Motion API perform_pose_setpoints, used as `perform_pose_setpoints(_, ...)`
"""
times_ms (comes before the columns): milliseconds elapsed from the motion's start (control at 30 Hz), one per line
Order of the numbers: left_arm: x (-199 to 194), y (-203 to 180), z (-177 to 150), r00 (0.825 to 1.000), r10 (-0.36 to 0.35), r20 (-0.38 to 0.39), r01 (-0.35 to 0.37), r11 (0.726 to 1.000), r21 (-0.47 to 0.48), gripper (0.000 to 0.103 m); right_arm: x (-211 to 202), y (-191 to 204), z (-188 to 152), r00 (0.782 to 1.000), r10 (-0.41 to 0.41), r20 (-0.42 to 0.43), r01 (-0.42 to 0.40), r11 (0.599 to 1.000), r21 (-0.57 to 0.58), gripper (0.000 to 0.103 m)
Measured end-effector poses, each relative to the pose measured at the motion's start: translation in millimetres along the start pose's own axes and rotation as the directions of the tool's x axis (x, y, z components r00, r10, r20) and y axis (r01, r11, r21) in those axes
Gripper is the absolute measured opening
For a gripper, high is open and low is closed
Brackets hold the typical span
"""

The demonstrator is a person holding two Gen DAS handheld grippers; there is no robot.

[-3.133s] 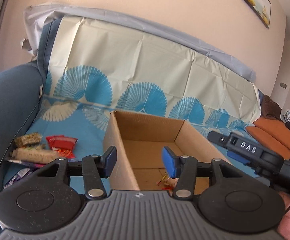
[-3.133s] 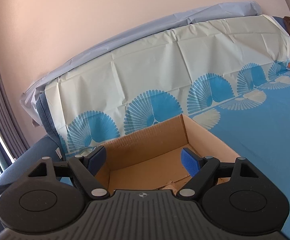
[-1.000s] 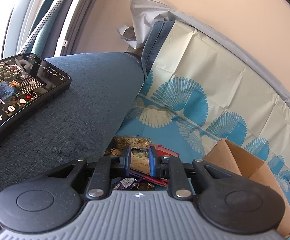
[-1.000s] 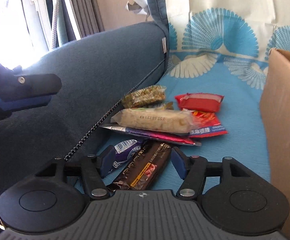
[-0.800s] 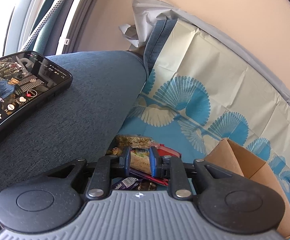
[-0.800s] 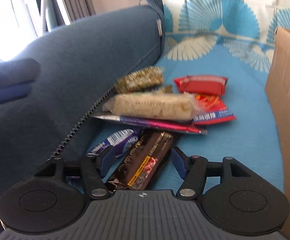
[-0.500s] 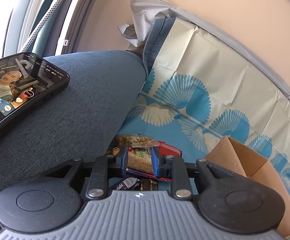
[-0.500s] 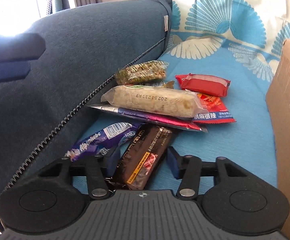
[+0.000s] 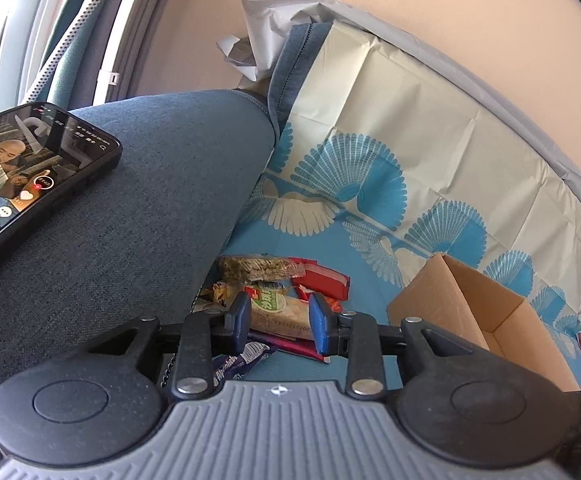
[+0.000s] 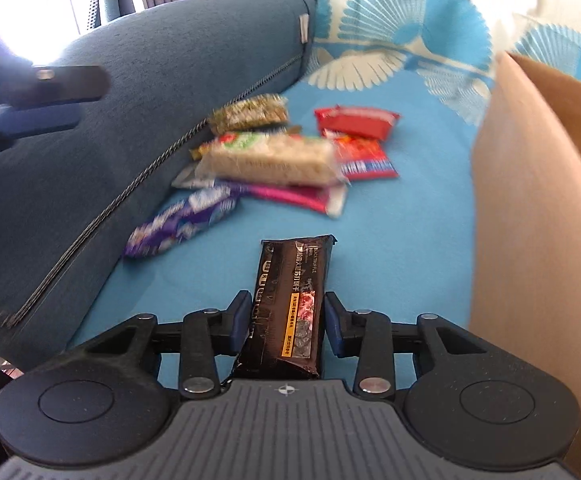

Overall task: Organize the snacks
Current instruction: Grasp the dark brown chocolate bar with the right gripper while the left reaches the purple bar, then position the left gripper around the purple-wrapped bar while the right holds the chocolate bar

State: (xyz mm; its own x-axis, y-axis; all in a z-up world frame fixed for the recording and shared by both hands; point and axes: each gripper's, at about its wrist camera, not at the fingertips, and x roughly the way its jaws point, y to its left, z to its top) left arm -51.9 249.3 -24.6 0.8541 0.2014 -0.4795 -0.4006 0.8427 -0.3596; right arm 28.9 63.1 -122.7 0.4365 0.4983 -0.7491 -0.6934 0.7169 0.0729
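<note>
Left wrist view alone shows phone [image 9: 30, 176], upper left. Left gripper [image 9: 278, 322] opening, jaws empty, pale snack bar [image 9: 278, 314] beyond. Right gripper [image 10: 286, 322] closing, pads touching dark snack packet [image 10: 294, 292] at lower centre, marked "BLACK TRUFFLE". Cardboard box [image 10: 530, 220] at right edge.

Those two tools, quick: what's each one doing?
Left tool: opening, nothing gripped.
Right tool: closing on the dark snack bar, lifted.
</note>
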Motion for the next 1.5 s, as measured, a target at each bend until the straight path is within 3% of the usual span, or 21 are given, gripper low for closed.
perform_pose_setpoints(133, 8.6, -6.1, -1.9, 0.998, 0.000, -0.057, 0.003, 0.999, 0.040, 0.035, -26.1, -0.2, -22.0, 1.000, 0.009, -0.015, -0.009, 1.000, -0.021, 0.039)
perform_pose_setpoints(300, 33.6, -18.7, -6.9, 0.983, 0.079, -0.165, -0.056, 0.989, 0.136, 0.035, -29.7, 0.3, -32.5, 1.000, -0.001, -0.001, 0.001, 1.000, -0.006, 0.037)
perform_pose_setpoints(400, 53.6, -26.8, -12.3, 0.965, 0.158, -0.207, -0.112, 0.970, 0.217, 0.035, -22.4, -1.4, -32.7, 1.000, -0.002, -0.016, 0.002, 1.000, -0.005, 0.039)
perform_pose_setpoints(433, 59.8, -29.0, -14.5, 0.959, 0.185, -0.215, -0.131, 0.961, 0.245, 0.036, -20.5, -1.7, -32.2, 1.000, 0.002, -0.020, -0.002, 1.000, -0.002, 0.044)
perform_pose_setpoints(500, 73.3, -29.9, -17.4, 0.943, 0.240, -0.231, -0.171, 0.944, 0.282, 0.050, -16.0, -0.5, -30.1, 0.999, 0.005, -0.036, -0.006, 1.000, -0.008, 0.047)
perform_pose_setpoints(533, 80.1, -29.1, -18.6, 0.934, 0.268, -0.237, -0.194, 0.936, 0.293, 0.051, -15.1, 0.0, -30.3, 0.999, 0.005, -0.040, -0.005, 1.000, -0.016, 0.048)
perform_pose_setpoints(733, 108.7, -29.6, -25.8, 0.903, 0.330, -0.274, -0.222, 0.906, 0.360, 0.054, -11.3, 1.0, -29.7, 0.999, -0.005, -0.053, 0.002, 0.999, -0.043, 0.048)
perform_pose_setpoints(900, 129.2, -28.0, -35.2, 0.862, 0.378, -0.338, -0.223, 0.882, 0.416, 0.054, -10.1, 0.9, -29.8, 0.999, -0.006, -0.054, 0.004, 0.999, -0.045, 0.049)
perform_pose_setpoints(1033, 128.8, -23.6, -36.0, 0.866, 0.360, -0.348, -0.213, 0.894, 0.395, 0.048, -9.7, 2.9, -30.8, 0.999, -0.012, -0.050, 0.009, 0.998, -0.062, 0.049)
perform_pose_setpoints(1133, 122.5, -23.1, -35.2, 0.881, 0.324, -0.345, -0.187, 0.908, 0.375, 0.020, -9.9, 3.8, -30.9, 0.999, -0.013, -0.041, 0.010, 0.998, -0.069, 0.043)
perform_pose_setpoints(1300, 107.9, -25.2, -31.6, 0.916, 0.235, -0.327, -0.119, 0.934, 0.337, 0.018, -12.0, 3.8, -30.4, 1.000, -0.019, -0.013, 0.018, 0.998, -0.061, 0.041)
perform_pose_setpoints(1367, 105.6, -22.9, -30.5, 0.913, 0.190, -0.362, -0.075, 0.948, 0.308, 0.018, -13.8, 3.2, -29.8, 1.000, -0.018, -0.002, 0.018, 0.998, -0.057, 0.041)
perform_pose_setpoints(1500, 100.2, -23.2, -27.9, 0.883, 0.083, -0.463, 0.043, 0.966, 0.256, 0.018, -16.0, 1.0, -29.1, 1.000, -0.017, -0.003, 0.017, 0.999, -0.043, 0.041)
